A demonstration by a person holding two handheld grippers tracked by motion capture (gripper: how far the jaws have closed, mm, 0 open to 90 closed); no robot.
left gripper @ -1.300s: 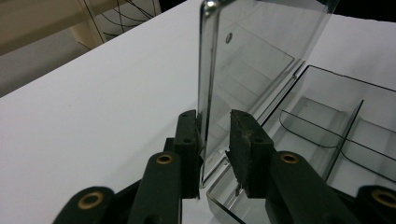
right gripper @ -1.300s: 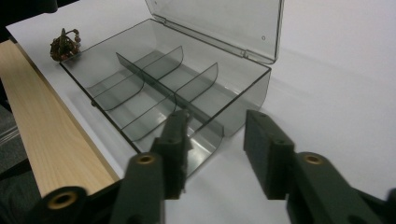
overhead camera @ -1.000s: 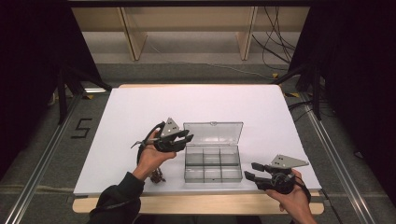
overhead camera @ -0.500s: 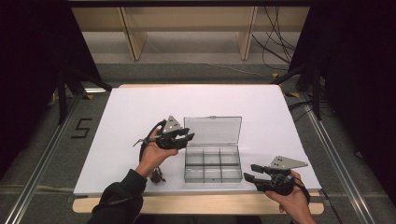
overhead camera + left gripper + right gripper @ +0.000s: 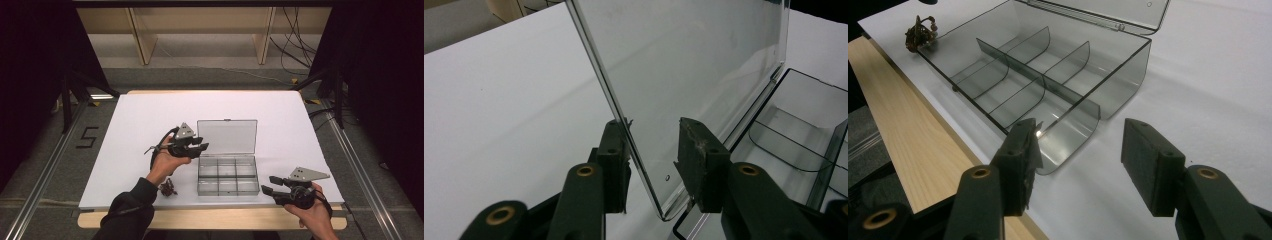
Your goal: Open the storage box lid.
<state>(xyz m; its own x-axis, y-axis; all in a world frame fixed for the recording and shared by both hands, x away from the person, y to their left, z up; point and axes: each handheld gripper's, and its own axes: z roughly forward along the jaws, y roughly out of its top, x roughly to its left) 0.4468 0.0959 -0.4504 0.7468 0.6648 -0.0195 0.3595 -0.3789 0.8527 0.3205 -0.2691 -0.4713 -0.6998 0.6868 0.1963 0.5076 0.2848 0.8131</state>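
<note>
On the grey floor left of the table a black mark reads as the figure 5; no brand or label can be read on the other things.

The clear plastic box with six compartments lies on the white table cover, near the front edge of the table. Its clear hinged lid stands raised behind the compartments, tilted back. The left gripper is at the left edge of this lid. In the left gripper view the jaws are apart and the lid passes between them near its lower corner; the left pad is touching or almost touching the lid, and the other pad stands a little away from it.

The right gripper is held low at the front right corner of the box, just beside it and not touching. In the right gripper view its jaws are wide apart with nothing between them, and the box lies just ahead.

A small dark brown tangled object lies on the cover, just left of the box, near the front edge. The far half of the cover and its right side are free.
</note>
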